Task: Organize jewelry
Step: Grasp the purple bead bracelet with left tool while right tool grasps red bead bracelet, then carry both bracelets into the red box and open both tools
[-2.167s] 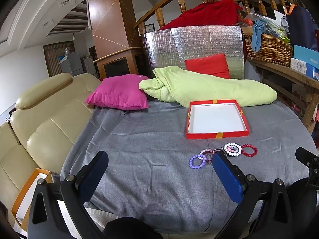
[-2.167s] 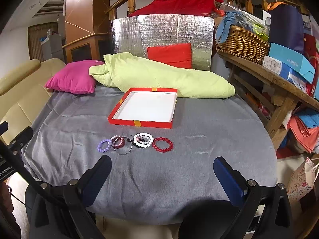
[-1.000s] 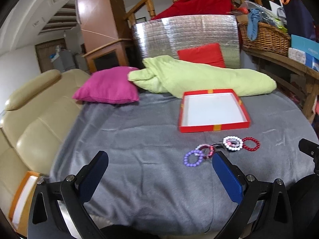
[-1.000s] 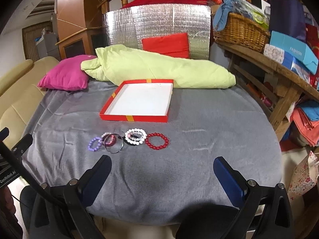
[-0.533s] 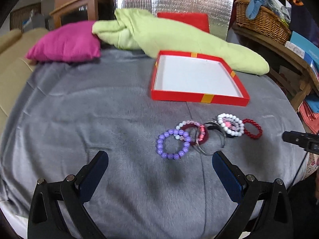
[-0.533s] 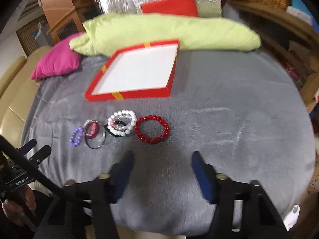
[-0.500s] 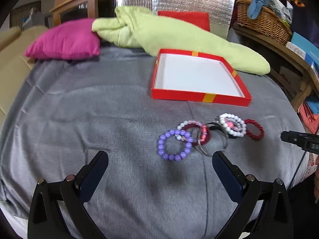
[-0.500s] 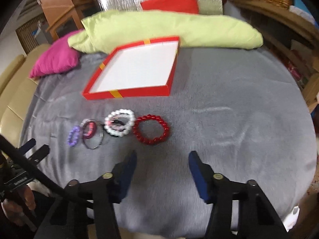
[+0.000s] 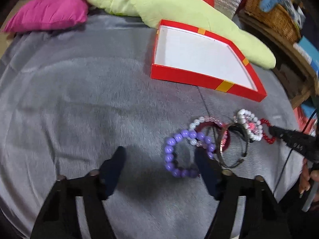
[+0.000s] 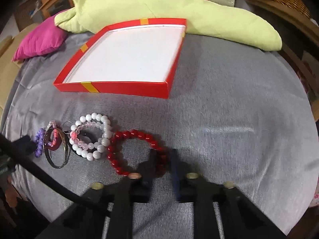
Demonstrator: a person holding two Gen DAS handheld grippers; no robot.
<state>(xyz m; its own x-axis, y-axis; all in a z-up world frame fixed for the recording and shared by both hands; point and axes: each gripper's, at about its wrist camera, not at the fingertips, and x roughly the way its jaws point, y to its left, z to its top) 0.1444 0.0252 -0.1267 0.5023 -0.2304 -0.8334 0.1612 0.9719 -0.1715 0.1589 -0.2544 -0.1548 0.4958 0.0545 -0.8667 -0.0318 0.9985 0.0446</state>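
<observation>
right gripper (image 10: 162, 156) pinching red bracelet (image 10: 127, 151) — right view only

Both grippers dropped to bracelets: right gripper (image 10: 162, 159) clamped red bracelet (image 10: 127, 137); left gripper (image 9: 159, 159) closing.

Bare grey cloth (image 9: 89, 91) left, red box (image 10: 127, 87) beyond bracelets (image 10: 90, 137)

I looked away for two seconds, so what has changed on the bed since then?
Both grippers dropped toward the bracelets. The right gripper has closed on the red bracelet; the left gripper is closing around the purple bracelet, not yet gripping. The bracelets and red box lie where they were.
</observation>
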